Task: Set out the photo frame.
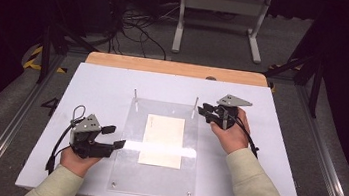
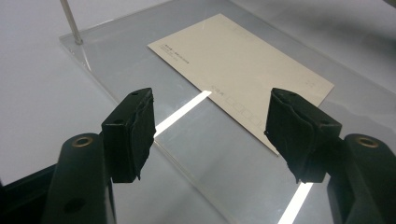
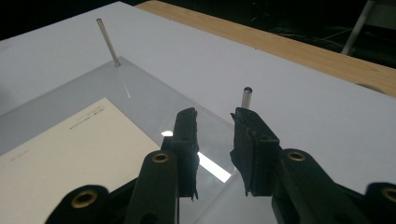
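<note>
A cream card (image 1: 162,139) lies flat on a clear acrylic plate (image 1: 152,181) with two thin metal pegs (image 1: 136,93) at its far corners. My left gripper (image 1: 114,137) rests at the plate's left edge. In the left gripper view it (image 2: 210,135) stands wide open and holds nothing, with the card (image 2: 243,65) beyond its jaws. My right gripper (image 1: 203,108) is beside the far right peg (image 1: 196,100). In the right gripper view its jaws (image 3: 215,116) stand a narrow gap apart with nothing between them. The peg (image 3: 246,97) stands just past the right jaw.
The plate sits on a white board (image 1: 103,84) laid over a wooden table (image 1: 176,68). A bright strip of reflected light (image 1: 161,149) crosses the plate. On the floor beyond are a white metal stand (image 1: 220,18) and loose cables (image 1: 135,28).
</note>
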A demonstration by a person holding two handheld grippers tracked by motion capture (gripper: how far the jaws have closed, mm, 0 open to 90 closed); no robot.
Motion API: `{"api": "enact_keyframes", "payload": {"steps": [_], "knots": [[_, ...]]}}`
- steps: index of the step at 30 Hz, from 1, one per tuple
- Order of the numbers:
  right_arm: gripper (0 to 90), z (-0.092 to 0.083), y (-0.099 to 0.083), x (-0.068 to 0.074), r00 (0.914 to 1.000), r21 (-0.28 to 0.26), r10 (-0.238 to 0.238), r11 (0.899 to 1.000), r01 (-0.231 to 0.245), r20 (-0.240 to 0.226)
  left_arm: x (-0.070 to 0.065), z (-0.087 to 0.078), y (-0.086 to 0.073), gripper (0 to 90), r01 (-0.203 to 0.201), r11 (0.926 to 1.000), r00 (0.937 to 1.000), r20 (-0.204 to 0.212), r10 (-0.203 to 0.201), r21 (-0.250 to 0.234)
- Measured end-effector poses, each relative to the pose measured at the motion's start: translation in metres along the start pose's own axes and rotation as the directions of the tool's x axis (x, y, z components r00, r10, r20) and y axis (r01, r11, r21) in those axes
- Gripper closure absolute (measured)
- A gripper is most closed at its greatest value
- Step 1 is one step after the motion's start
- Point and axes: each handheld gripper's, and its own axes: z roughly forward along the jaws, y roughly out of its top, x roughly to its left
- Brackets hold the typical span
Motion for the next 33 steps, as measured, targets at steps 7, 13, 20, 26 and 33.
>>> {"api": "enact_keyframes", "payload": {"steps": [7,13,20,26,33], "knots": [[67.1,0.021,0.007,-0.003,0.9963,0.022,-0.048,0.999,0.047,0.071,-0.001,-0.01,-0.008,32.7,0.009,1.0,0.9999,-0.015,-0.009,-0.002],[81.9,0.037,0.013,-0.007,0.9966,0.064,-0.044,0.997,0.039,0.07,0.001,-0.019,-0.016,32.5,0.032,0.9994,0.9991,-0.029,-0.032,-0.01],[78.4,0.035,0.016,-0.003,0.9916,0.049,-0.044,0.998,0.038,0.121,0.001,-0.023,-0.019,32.4,0.035,0.9993,0.9986,-0.039,-0.035,-0.016],[71.6,0.039,0.013,-0.011,0.9905,0.035,-0.01,0.999,0.006,0.137,0.0,-0.021,-0.018,32.5,0.027,0.9996,0.9987,-0.043,-0.027,-0.002],[84.8,0.05,0.009,-0.009,0.9937,0.047,-0.016,0.999,0.01,0.111,0.001,-0.02,-0.018,32.3,0.034,0.9994,0.9986,-0.04,-0.034,-0.003]]}}
